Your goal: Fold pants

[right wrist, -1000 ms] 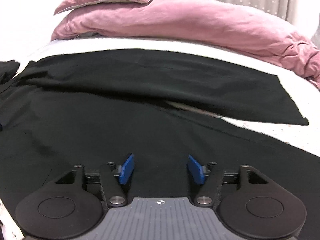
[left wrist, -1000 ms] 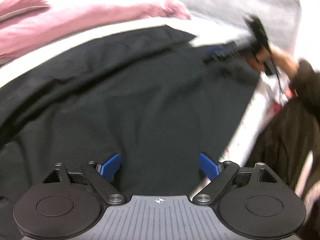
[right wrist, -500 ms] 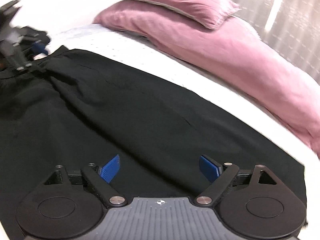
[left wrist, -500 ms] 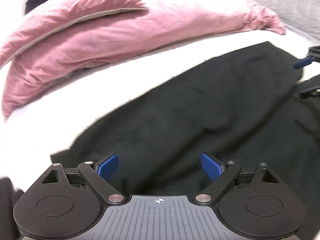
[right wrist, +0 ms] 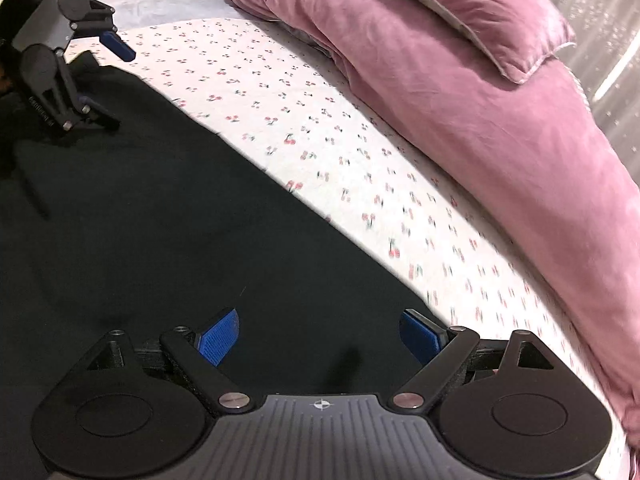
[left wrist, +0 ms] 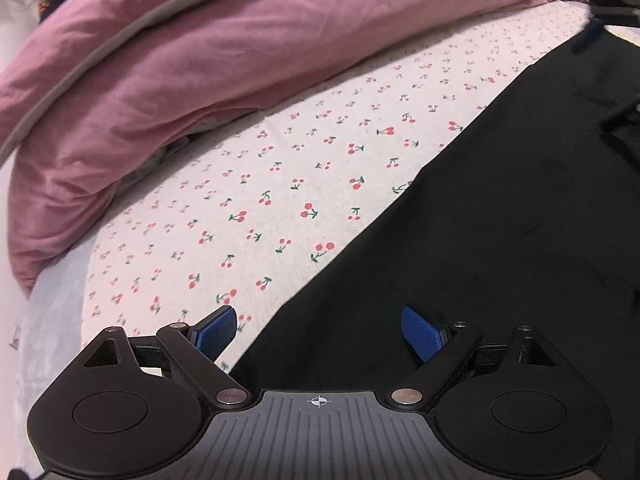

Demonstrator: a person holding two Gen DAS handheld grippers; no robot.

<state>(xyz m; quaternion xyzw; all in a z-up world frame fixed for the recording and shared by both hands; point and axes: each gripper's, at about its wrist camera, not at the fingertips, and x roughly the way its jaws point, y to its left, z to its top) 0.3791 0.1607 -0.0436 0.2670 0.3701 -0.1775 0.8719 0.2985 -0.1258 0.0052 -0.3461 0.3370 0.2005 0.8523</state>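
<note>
The black pants [left wrist: 500, 220] lie spread flat on a bed with a cherry-print sheet [left wrist: 280, 184]. My left gripper [left wrist: 320, 332] is open and empty, low over the far long edge of the pants, one finger over the sheet and one over the fabric. My right gripper [right wrist: 320, 334] is open and empty, low over the same edge of the pants [right wrist: 160, 220] further along. The left gripper also shows at the far left of the right wrist view [right wrist: 100, 76], by the end of the pants. The right gripper is a dark blur at the top right of the left wrist view.
A pink duvet [left wrist: 200, 60] and pillow [right wrist: 460, 12] are heaped along the far side of the bed, just beyond the strip of bare sheet [right wrist: 360, 152]. A pale blue cover [left wrist: 52, 312] shows at the bed's left end.
Both grippers swung from over the middle of the pants to the far edge beside the duvet and came lower. The right gripper's jaws opened wider.
</note>
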